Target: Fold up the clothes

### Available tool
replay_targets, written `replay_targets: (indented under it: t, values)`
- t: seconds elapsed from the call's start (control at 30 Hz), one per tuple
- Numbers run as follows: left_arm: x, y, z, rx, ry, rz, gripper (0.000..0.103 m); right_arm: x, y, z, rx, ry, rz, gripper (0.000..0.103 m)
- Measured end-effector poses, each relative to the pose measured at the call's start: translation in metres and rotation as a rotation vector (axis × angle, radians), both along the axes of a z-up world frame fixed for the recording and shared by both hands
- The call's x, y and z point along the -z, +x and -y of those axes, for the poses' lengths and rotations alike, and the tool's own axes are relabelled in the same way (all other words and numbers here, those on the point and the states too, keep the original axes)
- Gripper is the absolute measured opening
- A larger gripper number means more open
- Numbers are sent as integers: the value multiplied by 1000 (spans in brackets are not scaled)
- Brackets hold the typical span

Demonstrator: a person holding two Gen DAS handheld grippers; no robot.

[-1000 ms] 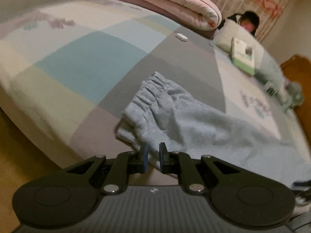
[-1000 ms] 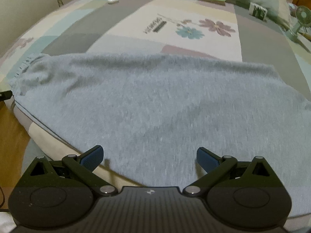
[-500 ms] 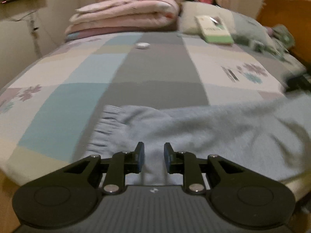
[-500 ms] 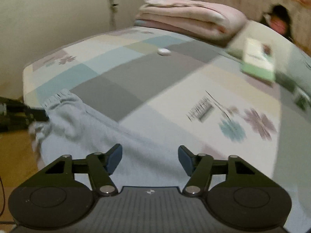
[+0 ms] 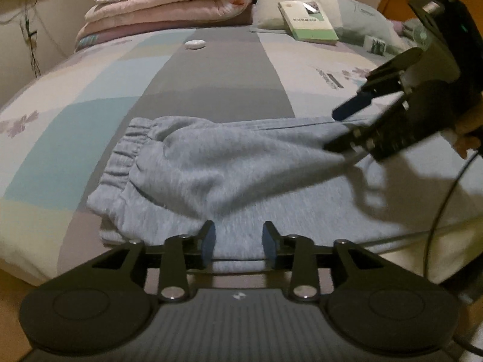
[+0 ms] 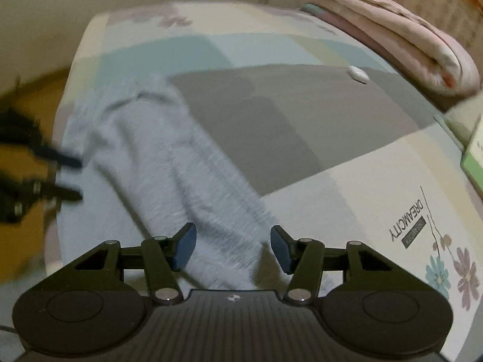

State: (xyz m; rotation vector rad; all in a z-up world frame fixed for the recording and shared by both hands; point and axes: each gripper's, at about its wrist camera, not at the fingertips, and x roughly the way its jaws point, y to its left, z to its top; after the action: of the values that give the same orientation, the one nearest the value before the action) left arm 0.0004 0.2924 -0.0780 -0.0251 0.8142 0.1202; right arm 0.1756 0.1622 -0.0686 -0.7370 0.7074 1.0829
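A bed [image 5: 211, 69] with a patchwork cover of grey, teal and cream fills both views, a folded pink quilt [image 5: 169, 3] and a green book [image 5: 311, 21] at its far end, and along its near edge lie grey sweatpants [image 5: 241, 166], legs laid together. Their long axis runs across the bed's near side, gathered cuffs [image 5: 126, 154] pointing to the left. The left gripper [image 5: 238, 242] hovers at the near hem, fingers partly apart and empty, while the right gripper [image 6: 232, 247] hangs over the cloth farther along, fingers wider and empty, probably placed to pinch and fold lengthwise.
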Motion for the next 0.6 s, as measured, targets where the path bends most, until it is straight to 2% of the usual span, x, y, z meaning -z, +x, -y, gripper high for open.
replay_targets:
  t: [0.07, 0.17, 0.3, 0.37, 0.4, 0.47, 0.53, 0.6]
  values:
    - [-1, 0, 1, 3, 7, -1, 38, 2, -6, 3, -8, -5, 29, 60]
    - [-2, -3, 0, 7, 1, 12, 40, -14, -4, 4, -29, 8, 22, 60]
    - [1, -4, -4, -1, -13, 16, 43, -41, 14, 3, 1, 107, -46, 60]
    - [3, -3, -4, -8, -23, 20, 44, -44, 26, -2, 39, 135, -84, 60]
    - [3, -3, -4, -12, -26, 22, 44, -42, 32, -6, 60, 138, -103, 59]
    - [4, -3, -4, -14, -27, 25, 44, -30, 32, -13, 57, 104, -119, 47]
    - [5, -3, -5, -16, -31, 29, 44, -18, 31, -20, 51, 67, -135, 40]
    - [6, -3, -6, -17, -41, 33, 45, -8, 18, -22, 7, 33, -108, 40]
